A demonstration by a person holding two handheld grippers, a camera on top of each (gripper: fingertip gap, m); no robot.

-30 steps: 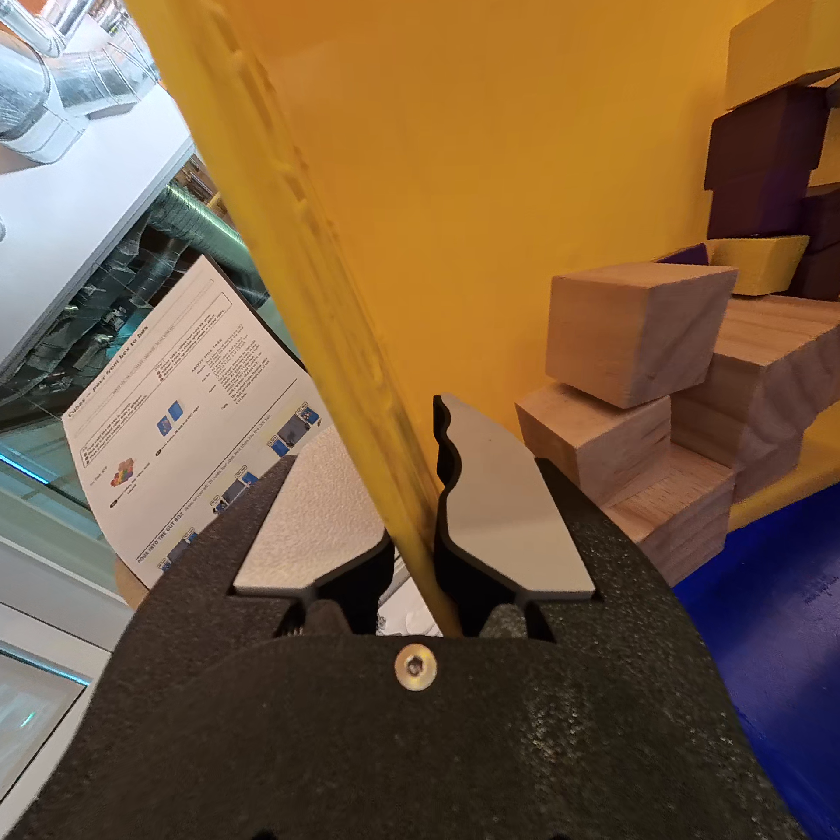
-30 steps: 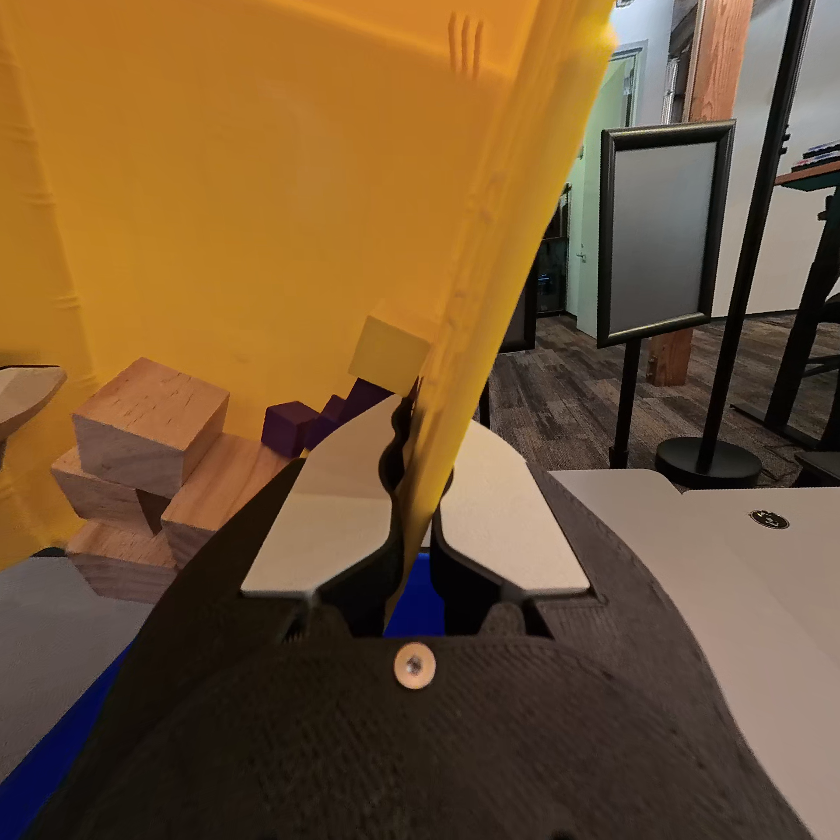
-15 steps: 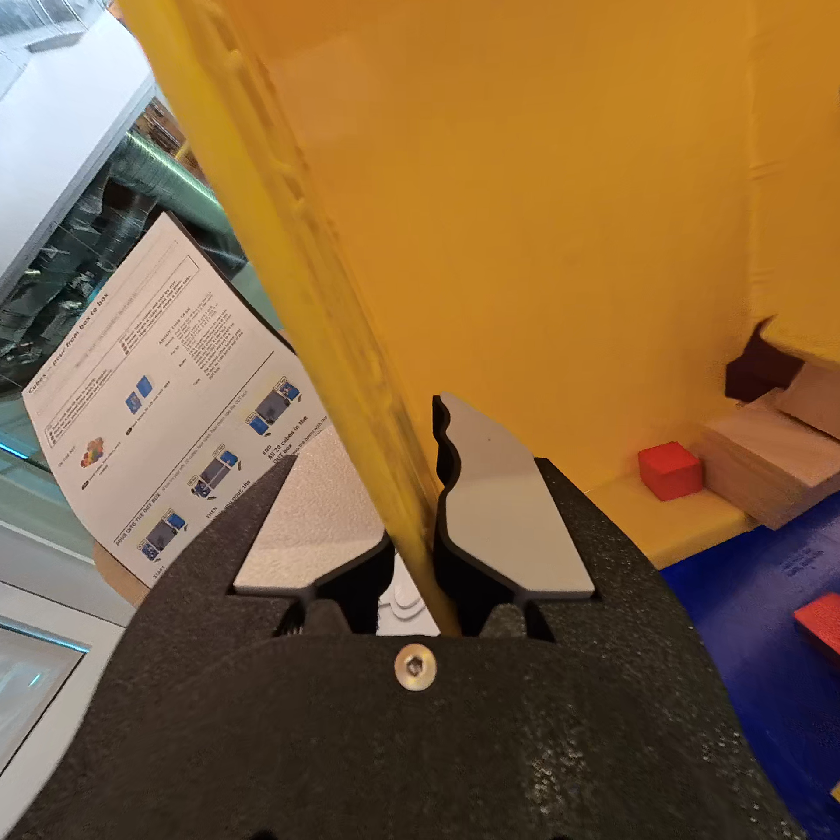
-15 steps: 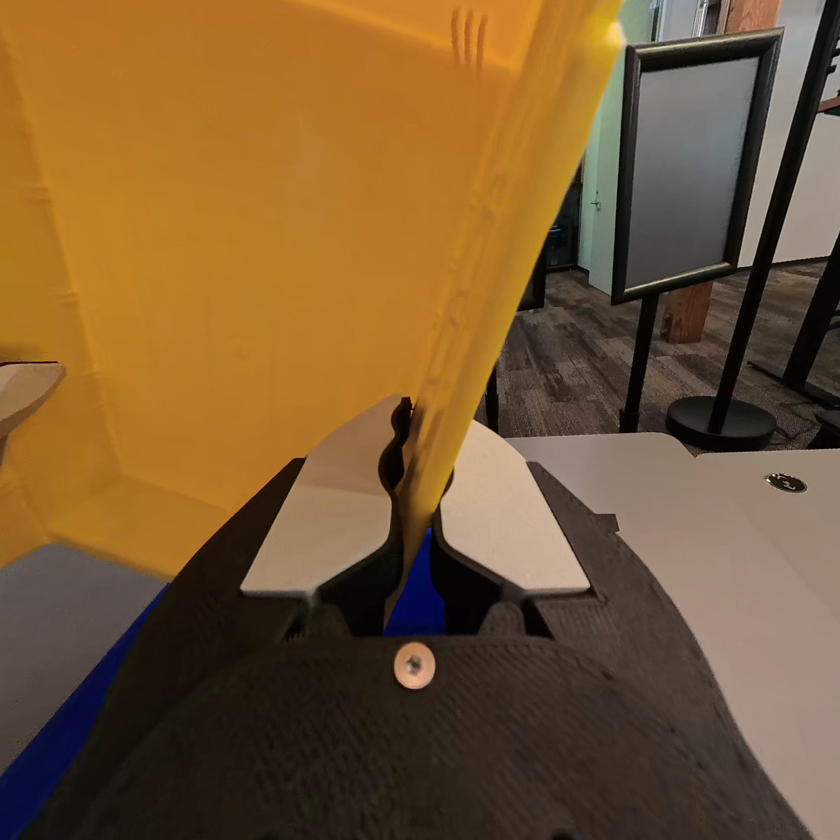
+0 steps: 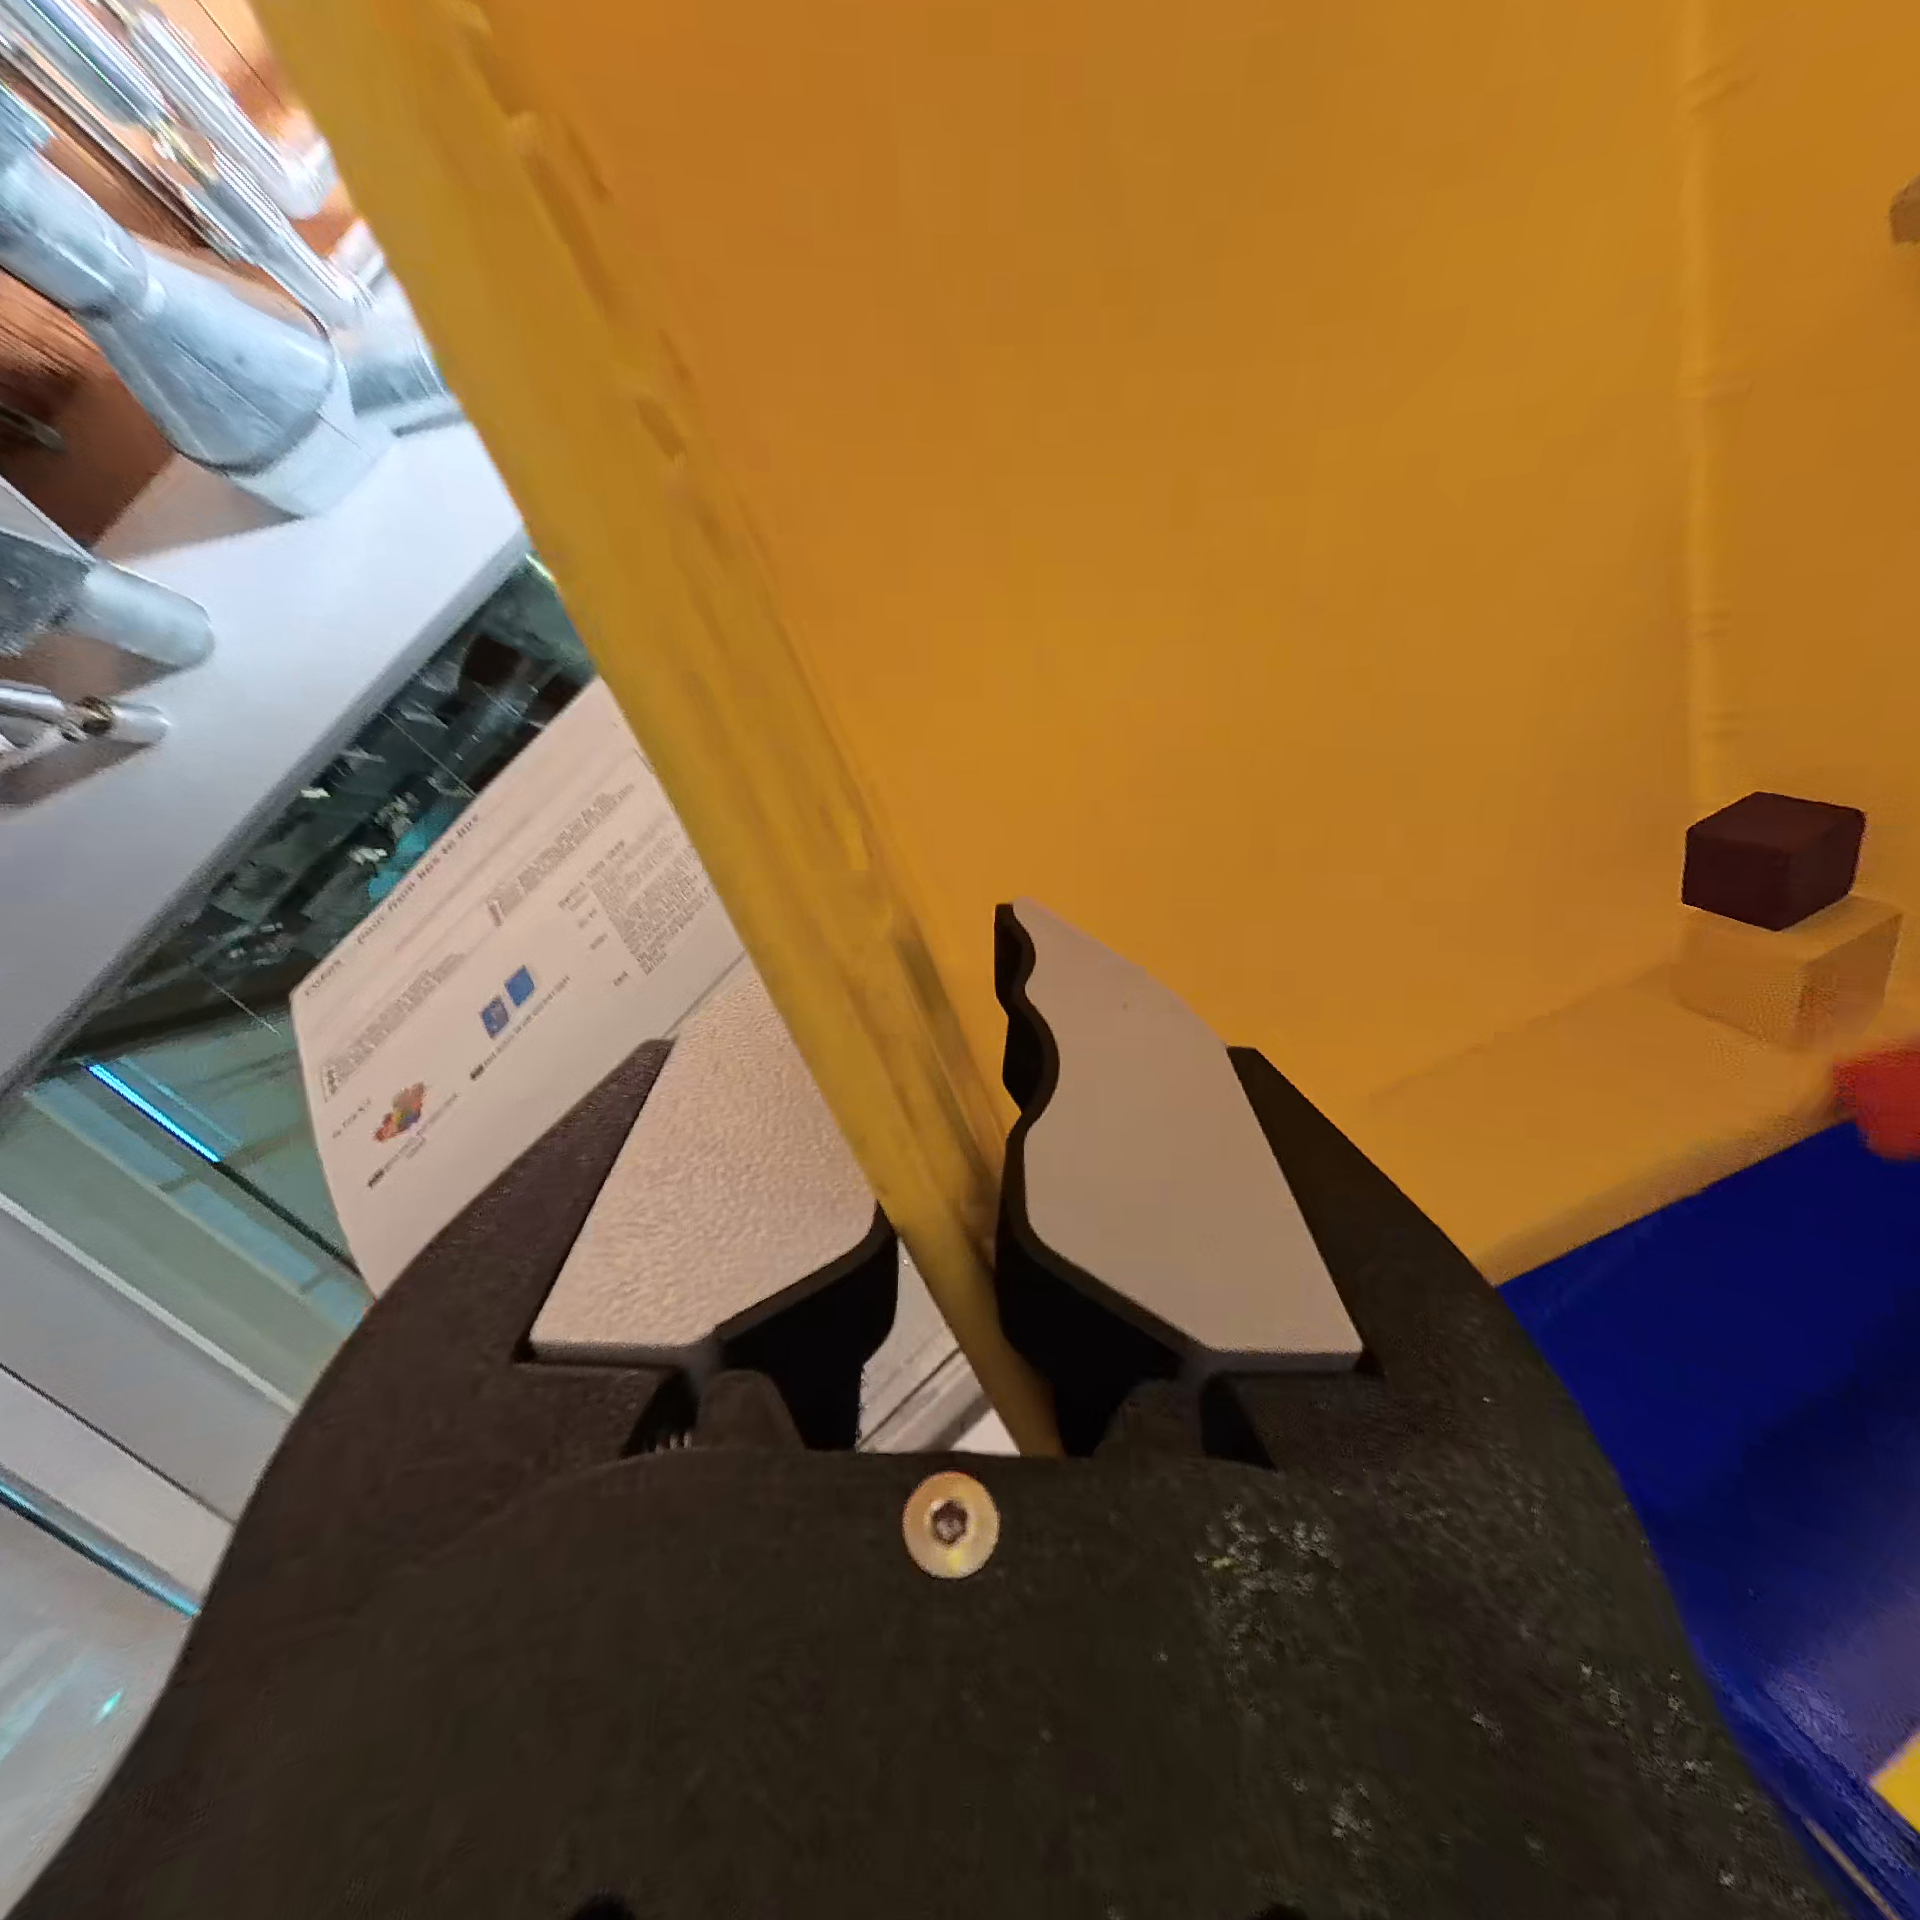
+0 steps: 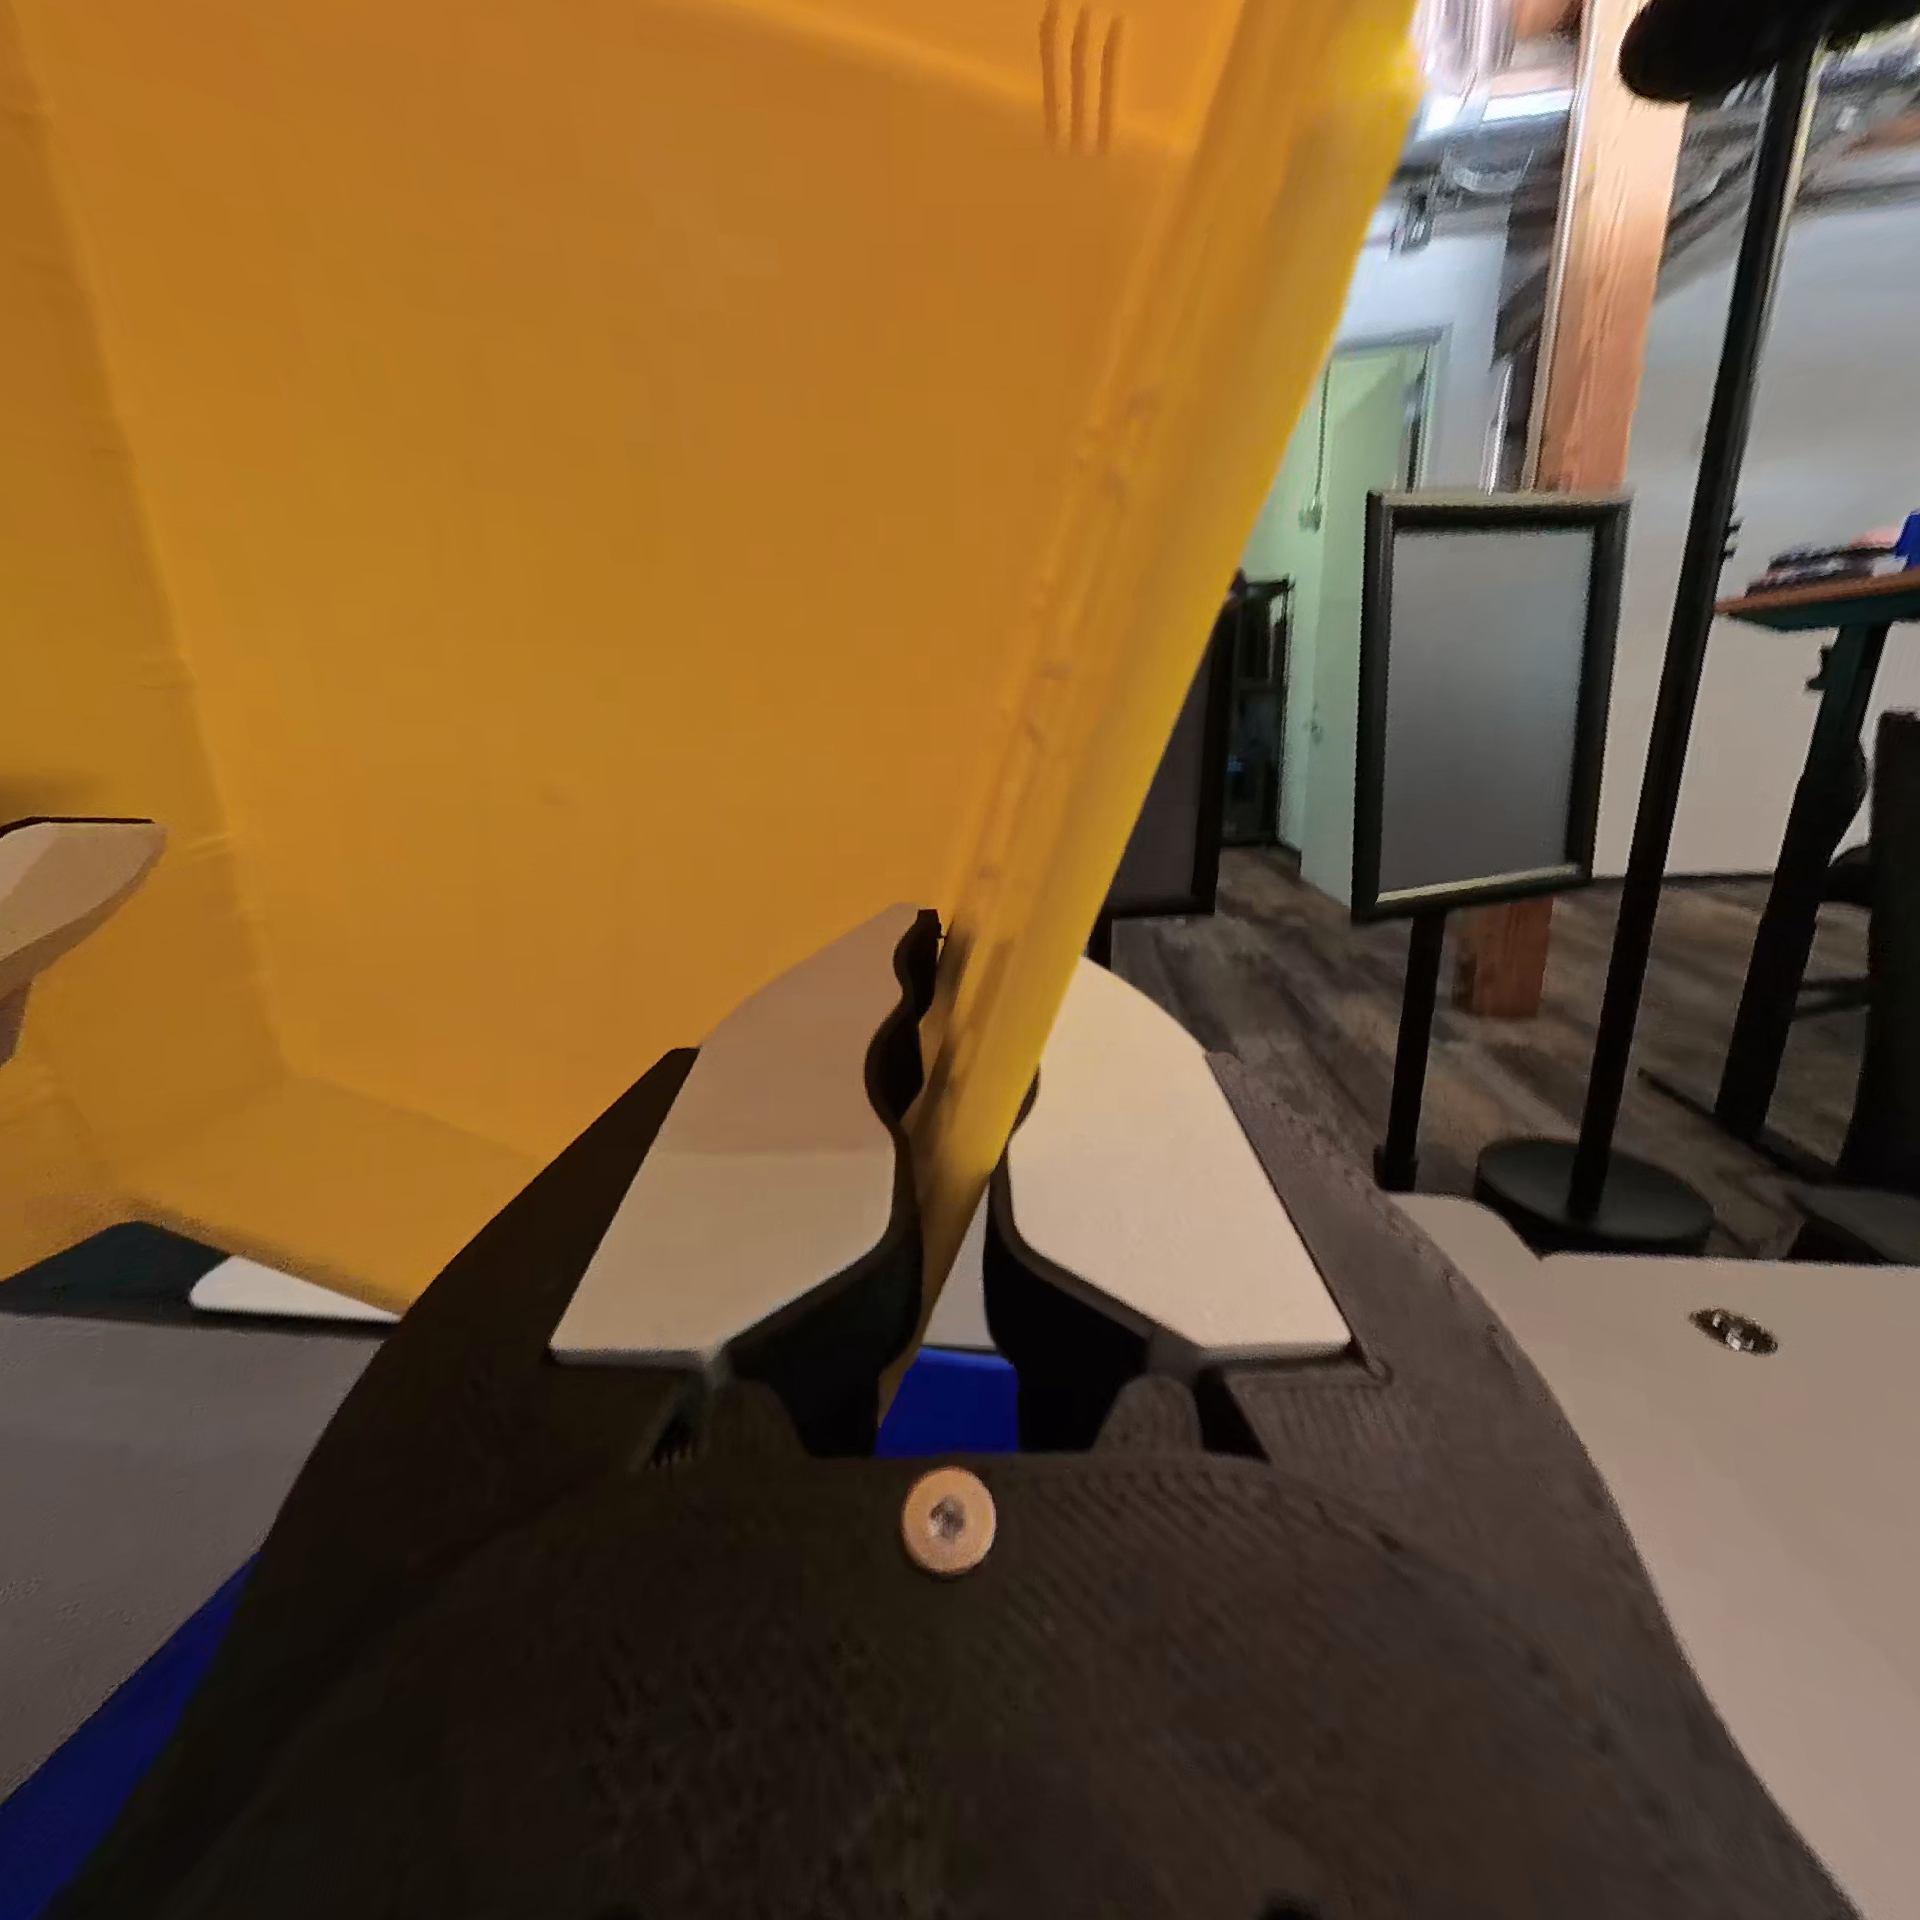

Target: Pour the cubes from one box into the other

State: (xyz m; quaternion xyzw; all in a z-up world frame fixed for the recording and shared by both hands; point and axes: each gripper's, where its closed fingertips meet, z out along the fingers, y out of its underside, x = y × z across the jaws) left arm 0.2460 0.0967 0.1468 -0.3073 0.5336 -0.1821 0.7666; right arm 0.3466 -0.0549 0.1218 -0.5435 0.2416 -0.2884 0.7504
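1. Left gripper (image 5: 961, 1081): its fingers are clamped on one side wall of the yellow box (image 5: 1247, 520), one finger inside, one outside.
2. Right gripper (image 6: 956, 1060): its fingers are clamped the same way on the opposite side wall of the yellow box (image 6: 623, 468).
3. Box position: the yellow box is lifted and tipped steeply, open side facing down toward the blue box (image 5: 1714, 1403), which lies directly below the pouring lip.
4. Contents remaining, left wrist view: a dark cube (image 5: 1771, 871) sits on a yellow cube (image 5: 1782, 982) at the low inner corner. A blurred red cube (image 5: 1881, 1112) is at the lip, over the blue box. The right wrist view shows a bare interior.
5. Judged status: the pour is nearly complete, with the last few cubes yet to clear.
6. Recommended technique:
   - Hold both grips firm; the thin wall could slip if either relaxes.
   - Raise the rear of the box further, both grippers together, so that the corner cubes slide out.
   - Keep the lip inside the rim of the blue box (image 6: 940, 1397), away from the desk (image 6: 1714, 1507), so that no cube bounces out.
   - If the stacked pair sticks, apply a short shake.
7. Bystander item: a printed sheet (image 5: 499, 997) stands beyond the box on the left side; it is clear of the pour.
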